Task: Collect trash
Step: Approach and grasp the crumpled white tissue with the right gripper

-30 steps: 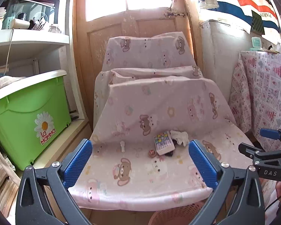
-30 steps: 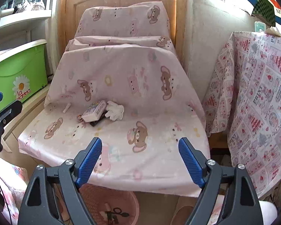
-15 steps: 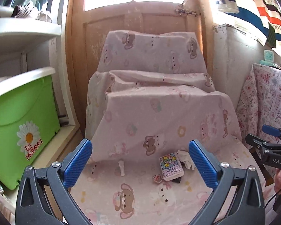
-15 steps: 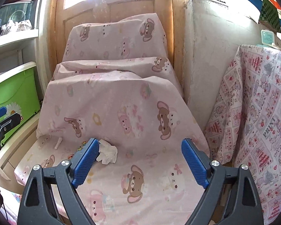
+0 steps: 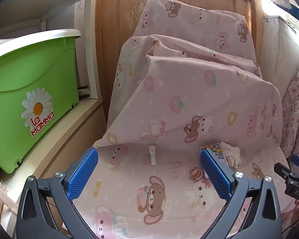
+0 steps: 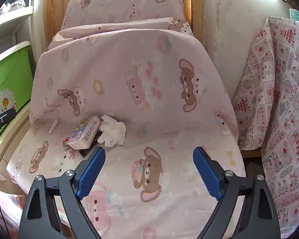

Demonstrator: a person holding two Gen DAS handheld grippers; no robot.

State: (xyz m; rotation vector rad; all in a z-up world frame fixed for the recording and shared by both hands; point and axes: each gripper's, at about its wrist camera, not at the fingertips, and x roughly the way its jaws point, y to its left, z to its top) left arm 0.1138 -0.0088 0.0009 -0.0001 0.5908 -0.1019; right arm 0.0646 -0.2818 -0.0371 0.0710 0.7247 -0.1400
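Note:
Trash lies on a pink bear-print seat (image 5: 153, 195): a small white tube (image 5: 152, 155), a crumpled red-and-white wrapper (image 5: 196, 172), a colourful tissue pack (image 6: 84, 132) on a dark wrapper (image 6: 87, 149), and a crumpled white tissue (image 6: 112, 131). My left gripper (image 5: 149, 171) is open and empty above the seat, with the tube between its fingers and farther off. My right gripper (image 6: 149, 171) is open and empty, just right of the tissue (image 5: 233, 155) and pack (image 5: 216, 149).
A green lidded bin (image 5: 29, 91) stands on a shelf at the left. The covered seat back (image 6: 129, 69) rises behind the trash. A printed tablecloth (image 6: 279, 103) hangs at the right. A wooden door (image 5: 117, 39) is behind.
Both grippers have moved forward and down toward the seat; the trash now looks larger and closer. The pink basket under the seat edge has left view.

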